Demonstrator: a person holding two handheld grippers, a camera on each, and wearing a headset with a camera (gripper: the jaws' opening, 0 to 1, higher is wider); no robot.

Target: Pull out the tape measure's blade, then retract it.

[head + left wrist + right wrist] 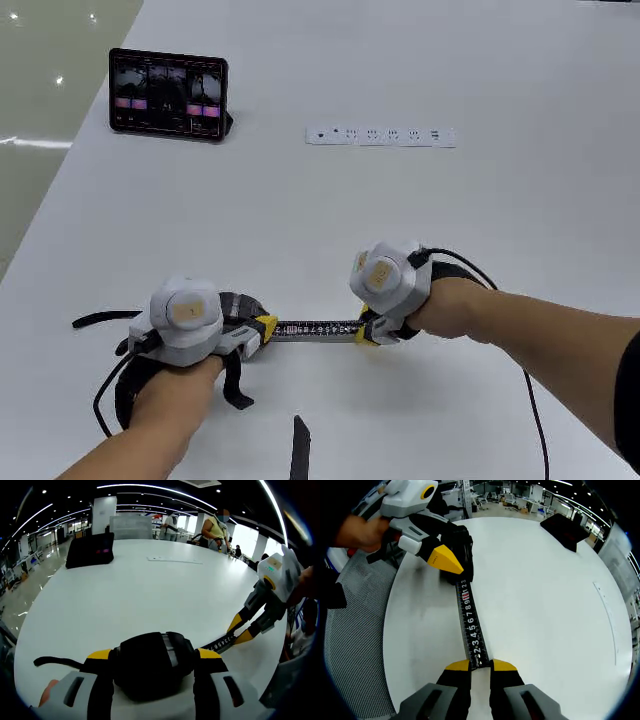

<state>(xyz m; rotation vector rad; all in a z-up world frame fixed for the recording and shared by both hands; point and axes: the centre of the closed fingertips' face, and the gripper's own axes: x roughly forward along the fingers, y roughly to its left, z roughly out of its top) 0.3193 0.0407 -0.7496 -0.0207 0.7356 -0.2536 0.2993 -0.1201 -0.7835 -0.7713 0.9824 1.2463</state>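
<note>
Blade (470,625) runs straight from case (150,672), clamped by left gripper (154,654), to right gripper (480,666), pinching its tip.

**Your rig, piece by piece**

Your left gripper (262,326) and right gripper (366,332) are built alike: pale grey-white housings and black jaws capped with yellow wedge tips on slotted grey mounts. A thin black cable (535,420) runs beside your right forearm, and another cable (97,400) curls by your left wrist. A black strap (452,270) crosses your right hand. A dark sleeve (630,400) covers your right upper arm.
</note>
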